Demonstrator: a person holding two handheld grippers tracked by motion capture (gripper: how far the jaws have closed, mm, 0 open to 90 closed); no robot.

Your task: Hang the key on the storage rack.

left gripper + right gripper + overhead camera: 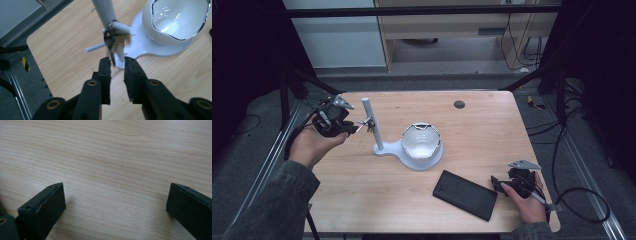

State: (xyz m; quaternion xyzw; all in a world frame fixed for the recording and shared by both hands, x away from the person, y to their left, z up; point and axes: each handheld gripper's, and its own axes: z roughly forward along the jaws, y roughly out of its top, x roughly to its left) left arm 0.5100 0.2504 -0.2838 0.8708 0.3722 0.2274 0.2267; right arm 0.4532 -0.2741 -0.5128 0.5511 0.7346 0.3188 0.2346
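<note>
A white stand [376, 135] with a thin post and side pegs rises from a flat white base that also carries a white bowl [421, 140]. A small bunch of keys [110, 41] hangs from a peg [122, 26] on the post [105, 11]. My left gripper [353, 129] is level with that peg, just left of the post. Its jaws are narrowly open [117, 62], and the tip of the hanging key lies between the fingertips [105, 65], which do not clamp it. My right gripper [498, 184] rests at the table's front right, open wide [116, 195] over bare wood.
A flat black rectangular case [465, 194] lies near the front edge, right beside my right gripper. The white bowl [175, 20] has a shiny jagged rim. A dark round grommet [459, 104] sits at the back of the wooden table [492, 135].
</note>
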